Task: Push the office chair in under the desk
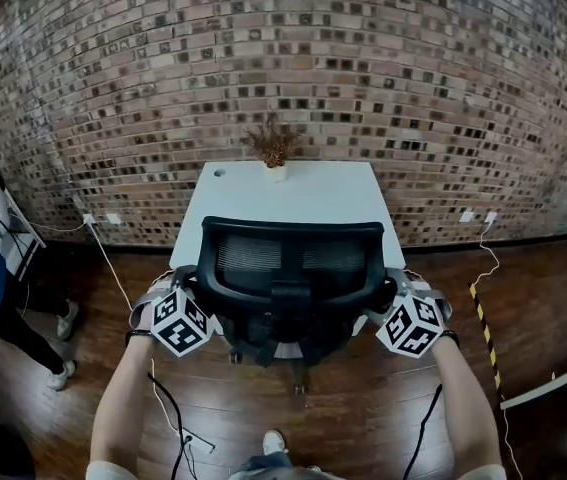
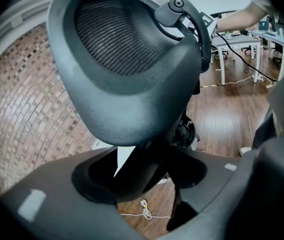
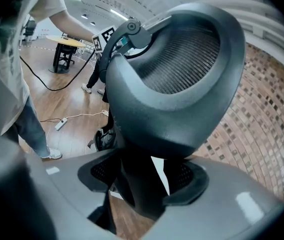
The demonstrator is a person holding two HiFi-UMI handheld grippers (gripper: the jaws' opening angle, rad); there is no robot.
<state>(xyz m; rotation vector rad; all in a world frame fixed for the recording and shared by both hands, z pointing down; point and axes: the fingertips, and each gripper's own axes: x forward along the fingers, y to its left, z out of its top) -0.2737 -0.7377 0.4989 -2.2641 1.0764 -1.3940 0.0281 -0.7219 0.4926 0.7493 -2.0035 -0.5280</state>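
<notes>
Head view overhead; 2 gripper views close, sharing chair backrest [image 2: 131,74].

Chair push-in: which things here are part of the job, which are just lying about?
Job: office chair; desk; left claw on the backrest edge; right claw, jaws opening, backrest edge between them.
Lying about: potted plant; white floor cable; bystander.
</notes>
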